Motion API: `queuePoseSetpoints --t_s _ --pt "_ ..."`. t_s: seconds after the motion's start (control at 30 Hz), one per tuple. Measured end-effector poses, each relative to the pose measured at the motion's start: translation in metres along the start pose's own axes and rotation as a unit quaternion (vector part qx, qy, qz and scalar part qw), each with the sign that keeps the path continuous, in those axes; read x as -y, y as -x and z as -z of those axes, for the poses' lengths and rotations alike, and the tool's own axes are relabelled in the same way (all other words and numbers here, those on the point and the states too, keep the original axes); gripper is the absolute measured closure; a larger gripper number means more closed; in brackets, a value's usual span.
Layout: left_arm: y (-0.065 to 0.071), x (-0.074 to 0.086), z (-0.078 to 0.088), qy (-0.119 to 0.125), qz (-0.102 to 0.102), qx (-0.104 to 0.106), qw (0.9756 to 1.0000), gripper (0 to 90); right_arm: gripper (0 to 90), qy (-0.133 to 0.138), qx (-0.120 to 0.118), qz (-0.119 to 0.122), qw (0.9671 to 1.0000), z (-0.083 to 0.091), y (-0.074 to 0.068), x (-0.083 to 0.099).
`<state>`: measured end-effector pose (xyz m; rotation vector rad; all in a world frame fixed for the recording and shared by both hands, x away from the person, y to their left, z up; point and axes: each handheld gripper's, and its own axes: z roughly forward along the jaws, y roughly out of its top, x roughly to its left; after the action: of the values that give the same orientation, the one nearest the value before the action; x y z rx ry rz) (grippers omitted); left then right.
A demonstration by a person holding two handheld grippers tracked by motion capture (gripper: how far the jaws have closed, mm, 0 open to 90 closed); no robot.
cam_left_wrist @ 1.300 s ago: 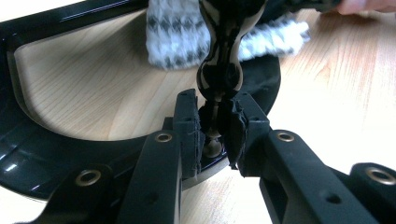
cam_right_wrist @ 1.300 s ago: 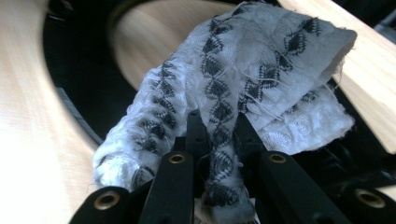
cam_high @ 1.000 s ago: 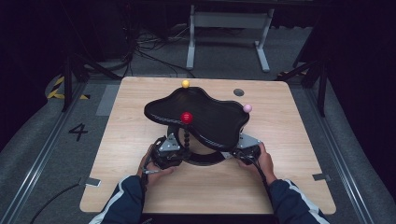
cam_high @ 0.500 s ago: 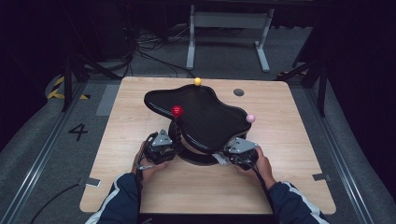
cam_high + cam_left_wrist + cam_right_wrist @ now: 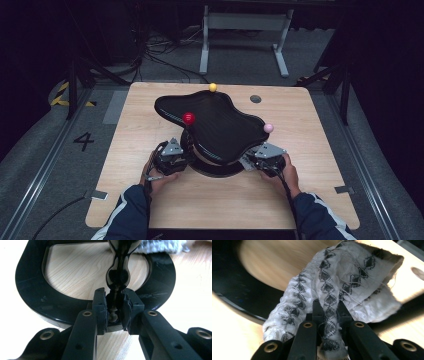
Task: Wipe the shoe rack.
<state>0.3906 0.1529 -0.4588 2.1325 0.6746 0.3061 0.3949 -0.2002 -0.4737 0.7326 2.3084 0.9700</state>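
Observation:
A black stand rests on the wooden table (image 5: 310, 145): a ring base (image 5: 220, 172), a thin knobbed stem (image 5: 117, 277) and a wavy black top (image 5: 215, 125). Around the top sit a red ball (image 5: 188, 118), a yellow ball (image 5: 213, 87) and a pink ball (image 5: 268, 128). My left gripper (image 5: 184, 154) (image 5: 113, 307) is shut on the stem low down, just above the base. At the top's front right edge, my right gripper (image 5: 252, 161) (image 5: 329, 312) is shut on a white cloth with a black diamond pattern (image 5: 352, 280). The cloth bunches over the ring base (image 5: 237, 292).
A small dark round hole (image 5: 255, 98) marks the table's far right. Behind the table stand a grey metal frame (image 5: 245, 25) and loose cables (image 5: 165, 60). The table's front strip lies bare between the person's sleeves.
The wavy top has turned clockwise: the yellow ball went right, the pink ball came nearer, the red ball shifted left. Both grippers kept their grips and hardly moved.

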Motion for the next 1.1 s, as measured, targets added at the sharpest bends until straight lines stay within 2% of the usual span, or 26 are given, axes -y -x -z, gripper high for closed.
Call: queuePoseSetpoints --t_s 0.13,0.2,0.3,0.4,0.53,0.63,0.67,0.77,0.97,1.07,1.1 --pt "0.0 0.0 0.0 -0.002 0.0 0.0 1.0 74.7 81.9 -0.005 0.017 -0.012 0.9998 0.002 0.014 0.006" --pt "0.0 0.0 0.0 0.0 0.006 0.002 1.0 74.7 81.9 -0.012 0.023 -0.016 0.9995 0.003 0.021 0.01" --pt "0.0 0.0 0.0 -0.001 0.0 0.0 1.0 74.6 81.8 -0.014 0.022 -0.019 0.9995 0.005 0.025 0.013" --pt "0.001 0.001 0.0 -0.001 0.001 -0.002 1.0 74.6 81.5 -0.023 0.023 -0.004 0.9995 0.006 0.026 0.012" --pt "0.001 0.001 -0.001 0.001 0.001 -0.002 1.0 74.6 79.3 -0.03 0.007 -0.004 0.9995 0.008 0.025 0.011" --pt "0.001 0.001 -0.001 0.001 0.004 0.0 1.0 74.6 73.8 -0.03 -0.011 0.0 0.9995 0.011 0.02 0.007" --pt "0.001 0.001 -0.001 0.0 0.007 0.0 1.0 74.6 71.4 -0.032 -0.013 0.007 0.9994 0.011 0.017 0.006" --pt "0.002 0.001 -0.001 -0.001 0.006 -0.002 1.0 74.6 62.2 -0.026 -0.015 0.005 0.9995 0.009 0.014 0.004" --pt "0.001 0.001 -0.001 -0.002 0.004 -0.001 1.0 74.6 45.3 0.003 -0.018 -0.043 0.9989 0.004 0.018 0.007" --pt "0.001 0.001 -0.002 -0.003 0.002 -0.002 1.0 74.6 45.5 0.013 -0.022 -0.063 0.9977 0.0 0.02 0.009" --pt "0.002 0.001 -0.002 -0.003 0.006 -0.001 1.0 74.6 48.7 0.014 -0.024 -0.067 0.9974 0.0 0.02 0.009"
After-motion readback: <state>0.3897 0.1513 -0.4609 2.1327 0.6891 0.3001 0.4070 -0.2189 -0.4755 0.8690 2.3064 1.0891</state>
